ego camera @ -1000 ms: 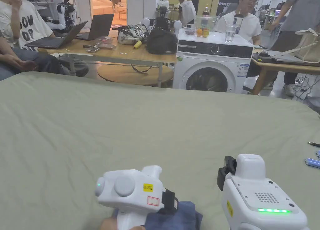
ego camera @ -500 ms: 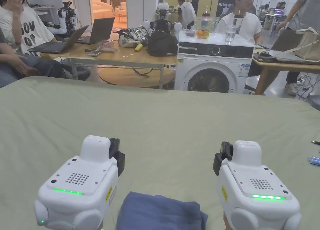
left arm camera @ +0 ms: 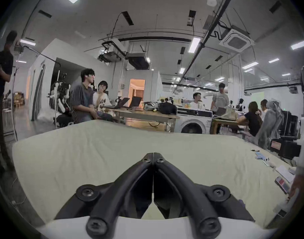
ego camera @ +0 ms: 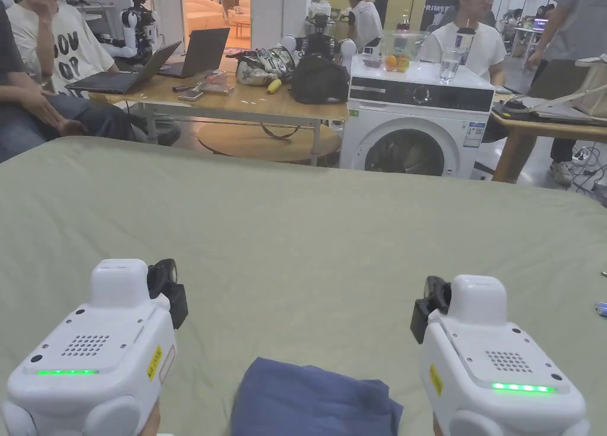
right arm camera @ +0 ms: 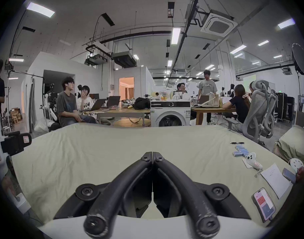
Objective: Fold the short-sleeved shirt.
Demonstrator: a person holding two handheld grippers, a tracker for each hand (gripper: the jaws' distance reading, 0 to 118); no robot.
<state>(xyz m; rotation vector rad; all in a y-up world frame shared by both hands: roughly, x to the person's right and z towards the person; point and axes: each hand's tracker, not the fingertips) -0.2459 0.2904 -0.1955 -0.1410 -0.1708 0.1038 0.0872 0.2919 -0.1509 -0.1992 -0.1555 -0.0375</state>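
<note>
**Both tongs closed and empty, folded shirt lying between them**

Left tongs (left arm camera: 153, 156) have their jaws pressed together with nothing between them, held above the pale green sheet (ego camera: 308, 235) that covers the bed. Right tongs (right arm camera: 153, 155) are the same: jaws meeting at the tips, gripping nothing, also clear of the sheet. In the head view the two white tong bodies sit at the lower left (ego camera: 95, 354) and lower right (ego camera: 498, 366), each with a green light strip lit, well apart from each other.

Between them, at the bottom edge of the head view, lies the blue short-sleeved shirt (ego camera: 314, 398), gathered into a compact folded bundle on the sheet and touched by neither tool.

On the sheet's right side, seen from the right gripper view, lie a pen (right arm camera: 237, 143), a phone (right arm camera: 263, 203) and a sheet of paper (right arm camera: 275, 179). Beyond the bed stand a washing machine (ego camera: 415, 126) and a wooden table (ego camera: 237, 102) with laptops, with several people seated around.
</note>
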